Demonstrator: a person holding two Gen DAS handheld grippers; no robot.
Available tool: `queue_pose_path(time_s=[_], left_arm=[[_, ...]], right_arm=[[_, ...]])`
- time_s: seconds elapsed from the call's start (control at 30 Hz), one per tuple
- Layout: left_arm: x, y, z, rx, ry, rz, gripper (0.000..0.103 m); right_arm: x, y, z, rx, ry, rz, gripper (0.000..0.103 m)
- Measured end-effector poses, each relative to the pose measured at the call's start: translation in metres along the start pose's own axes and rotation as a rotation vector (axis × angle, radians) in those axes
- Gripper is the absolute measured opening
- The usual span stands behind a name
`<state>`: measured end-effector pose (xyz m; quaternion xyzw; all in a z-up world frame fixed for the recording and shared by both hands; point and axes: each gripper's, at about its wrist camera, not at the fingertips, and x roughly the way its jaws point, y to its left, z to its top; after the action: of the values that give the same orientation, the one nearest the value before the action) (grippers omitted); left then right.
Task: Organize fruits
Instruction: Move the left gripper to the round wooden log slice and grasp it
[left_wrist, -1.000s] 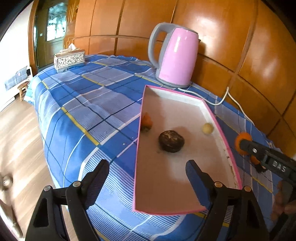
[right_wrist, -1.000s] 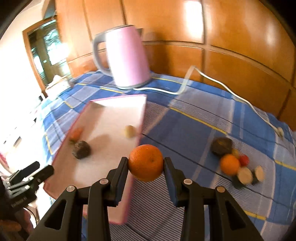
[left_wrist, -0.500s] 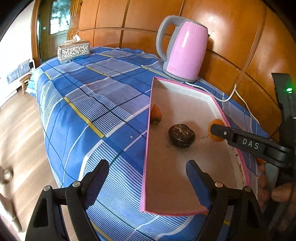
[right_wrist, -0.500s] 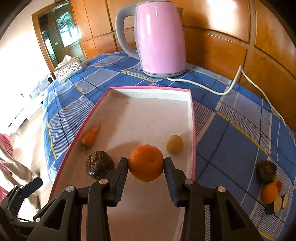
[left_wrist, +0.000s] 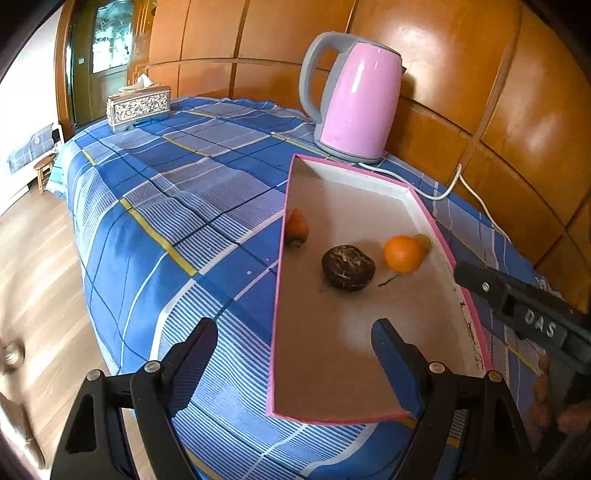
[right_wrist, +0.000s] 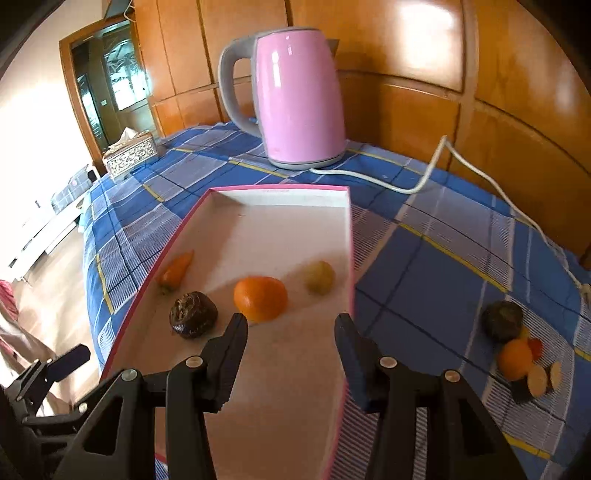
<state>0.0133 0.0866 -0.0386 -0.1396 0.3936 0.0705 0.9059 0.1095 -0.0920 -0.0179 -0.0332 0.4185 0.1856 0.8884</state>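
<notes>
raised letters "DAS" on the black right gripper (left_wrist: 532, 314) arm, seen from the left wrist view

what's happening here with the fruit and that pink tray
A person with a tool in each hand is sorting fruit into the pink tray. The right tool has just set an orange down in the tray; its jaws are opening and nothing is between them. The orange sits between a dark brown fruit and a small yellow one, with an orange pepper-like piece by the tray's edge. The left tool hangs open and empty at the tray's near end. More fruit waits on the tablecloth.
</notes>
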Motion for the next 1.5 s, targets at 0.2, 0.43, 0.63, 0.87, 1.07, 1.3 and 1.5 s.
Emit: queue_pose_path(time_s=[0.2,0.43,0.63,0.87,1.07,1.3,1.5], left_arm=[[-0.005,-0.008,-0.001,0.028,-0.009,-0.032,0.086],[-0.008,-0.02,-0.002,0.063,-0.008,-0.061,0.086],[-0.01,-0.042,-0.003,0.141,-0.007,-0.097,0.086],[-0.013,-0.072,0.003,0.225,-0.003,-0.159,0.086],[-0.011,-0.103,0.007,0.286,0.017,-0.207,0.086],[0.0,-0.147,0.017,0.371,0.068,-0.274,0.085],[0.018,-0.183,0.031,0.388,0.125,-0.34,0.078]], right_arm=[[-0.026,-0.015,-0.021,0.036,-0.044,-0.08,0.054],[-0.056,-0.068,-0.059,0.198,-0.067,-0.211,0.055],[-0.077,-0.121,-0.093,0.34,-0.057,-0.325,0.055],[-0.101,-0.168,-0.132,0.458,-0.045,-0.455,0.055],[-0.123,-0.201,-0.156,0.556,-0.056,-0.559,0.055],[-0.133,-0.223,-0.172,0.629,-0.061,-0.617,0.055],[-0.137,-0.228,-0.176,0.644,-0.069,-0.628,0.055]])
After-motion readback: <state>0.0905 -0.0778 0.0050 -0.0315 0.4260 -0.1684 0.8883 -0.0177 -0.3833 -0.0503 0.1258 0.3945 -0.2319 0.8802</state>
